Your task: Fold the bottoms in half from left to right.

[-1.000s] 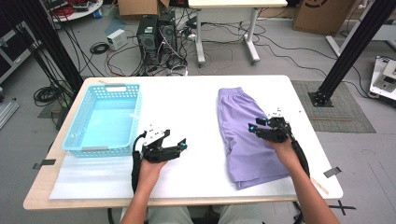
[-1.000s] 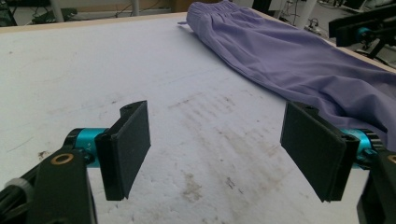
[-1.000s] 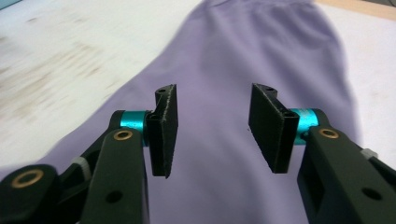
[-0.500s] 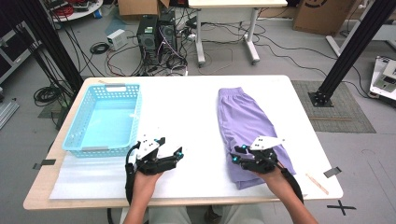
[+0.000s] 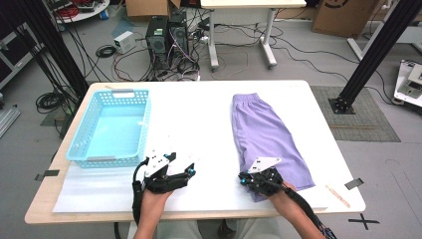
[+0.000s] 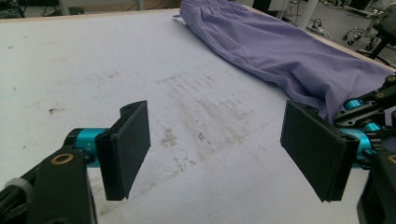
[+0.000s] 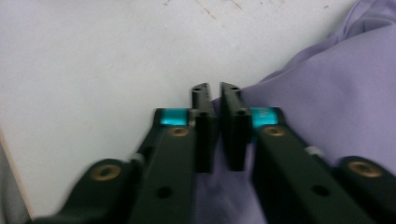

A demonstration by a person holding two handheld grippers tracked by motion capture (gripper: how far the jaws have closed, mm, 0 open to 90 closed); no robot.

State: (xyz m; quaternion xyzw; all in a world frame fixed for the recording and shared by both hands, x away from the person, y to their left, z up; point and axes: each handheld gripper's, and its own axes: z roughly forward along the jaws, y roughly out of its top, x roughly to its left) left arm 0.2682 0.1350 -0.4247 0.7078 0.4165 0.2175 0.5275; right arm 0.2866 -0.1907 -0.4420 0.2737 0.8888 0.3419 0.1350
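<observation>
Right gripper (image 5: pixel 245 180) has just been closing and now pinches the near corner of the purple shorts (image 5: pixel 266 137), which lie flat on the counter (image 5: pixel 199 114) right of the blue basket (image 5: pixel 112 127). Thin bite; fabric may slip out on lifting. Left gripper (image 5: pixel 186 171) is released, idle near the basket.

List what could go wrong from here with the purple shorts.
1. The right gripper has just closed on the near edge of the purple shorts; so thin a pinch may catch only one layer or slip when lifted.
2. The left gripper stands open over bare table, so one-sided lifting could undo the fold.
</observation>
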